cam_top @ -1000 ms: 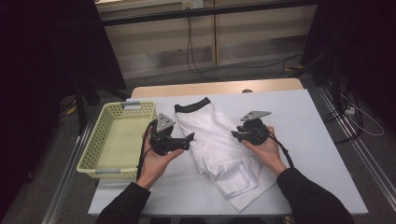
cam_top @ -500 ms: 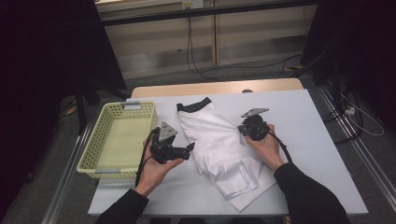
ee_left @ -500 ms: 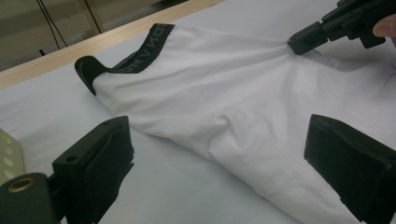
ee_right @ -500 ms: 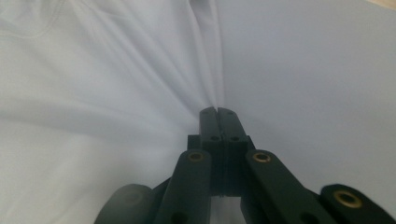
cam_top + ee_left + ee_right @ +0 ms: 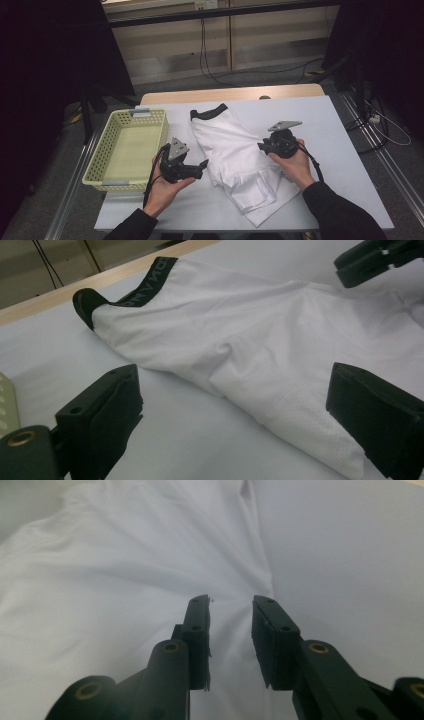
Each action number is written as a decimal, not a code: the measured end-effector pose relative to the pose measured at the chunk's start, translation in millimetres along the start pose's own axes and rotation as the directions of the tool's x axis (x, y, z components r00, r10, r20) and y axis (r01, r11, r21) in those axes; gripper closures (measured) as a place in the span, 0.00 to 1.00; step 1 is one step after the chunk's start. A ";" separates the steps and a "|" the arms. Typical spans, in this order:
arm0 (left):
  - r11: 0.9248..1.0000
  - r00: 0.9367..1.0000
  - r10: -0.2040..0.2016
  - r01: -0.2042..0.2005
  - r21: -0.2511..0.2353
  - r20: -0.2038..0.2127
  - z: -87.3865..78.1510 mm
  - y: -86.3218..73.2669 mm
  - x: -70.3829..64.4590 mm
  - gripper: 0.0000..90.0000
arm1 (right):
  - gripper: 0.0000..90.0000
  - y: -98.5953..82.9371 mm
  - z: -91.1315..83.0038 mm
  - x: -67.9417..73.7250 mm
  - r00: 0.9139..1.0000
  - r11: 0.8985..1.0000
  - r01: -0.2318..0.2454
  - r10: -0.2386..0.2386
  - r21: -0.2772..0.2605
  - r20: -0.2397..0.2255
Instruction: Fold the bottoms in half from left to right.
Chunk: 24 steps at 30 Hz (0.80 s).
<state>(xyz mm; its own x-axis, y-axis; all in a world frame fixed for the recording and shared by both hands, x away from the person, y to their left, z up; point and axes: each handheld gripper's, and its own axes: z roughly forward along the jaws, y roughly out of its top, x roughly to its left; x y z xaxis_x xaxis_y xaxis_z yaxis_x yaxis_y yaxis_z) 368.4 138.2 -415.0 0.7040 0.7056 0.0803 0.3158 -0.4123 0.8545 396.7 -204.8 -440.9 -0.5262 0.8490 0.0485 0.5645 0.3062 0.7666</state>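
Note:
A white garment [image 5: 235,145] with a black band [image 5: 209,112] at its far end lies folded and rumpled across the middle of the table [image 5: 340,150]. My left gripper [image 5: 204,164] hovers just off the garment's left edge, jaws spread wide; in the left gripper view the left gripper [image 5: 235,390] frames the white cloth [image 5: 240,325] and its black band [image 5: 145,280] without touching them. My right gripper [image 5: 261,146] sits at the garment's right side. In the right gripper view the right gripper [image 5: 230,605] stands slightly open over a crease in the cloth [image 5: 125,580], gripping nothing.
A pale yellow plastic basket [image 5: 107,182] stands at the table's left edge, nothing in it. Bare grey tabletop [image 5: 350,555] lies right of the garment. The right gripper's tip [image 5: 370,260] shows at the top right of the left gripper view.
My left gripper has drawn back toward the table's near edge, off the garment. The right gripper has shifted slightly right. The garment lies as before.

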 end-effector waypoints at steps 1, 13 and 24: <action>1.000 1.000 0.014 -0.014 -0.001 -0.012 -1.3 -2.4 -1.0 0.08 | 0.77 -2.1 -7.4 4.2 1.000 1.000 0.004 -0.005 -0.013 -0.015; 1.000 1.000 -0.004 0.004 0.008 0.025 -5.7 -18.8 -6.7 0.08 | 0.70 -30.3 -45.9 48.2 0.990 0.995 0.098 -0.100 -0.026 -0.100; 0.999 0.999 -0.027 0.026 0.019 0.020 -10.5 -29.1 -0.3 0.07 | 0.95 -37.6 -42.8 53.7 0.991 0.992 0.125 -0.124 0.011 -0.046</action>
<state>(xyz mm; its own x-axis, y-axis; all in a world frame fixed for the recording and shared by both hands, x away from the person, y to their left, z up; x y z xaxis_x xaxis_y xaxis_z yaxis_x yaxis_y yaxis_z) 352.3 156.0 -434.5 0.7079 0.7048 0.0471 0.3466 -0.4047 0.8462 320.0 -189.2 -439.7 -0.6212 0.7835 -0.0178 0.5014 0.4148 0.7593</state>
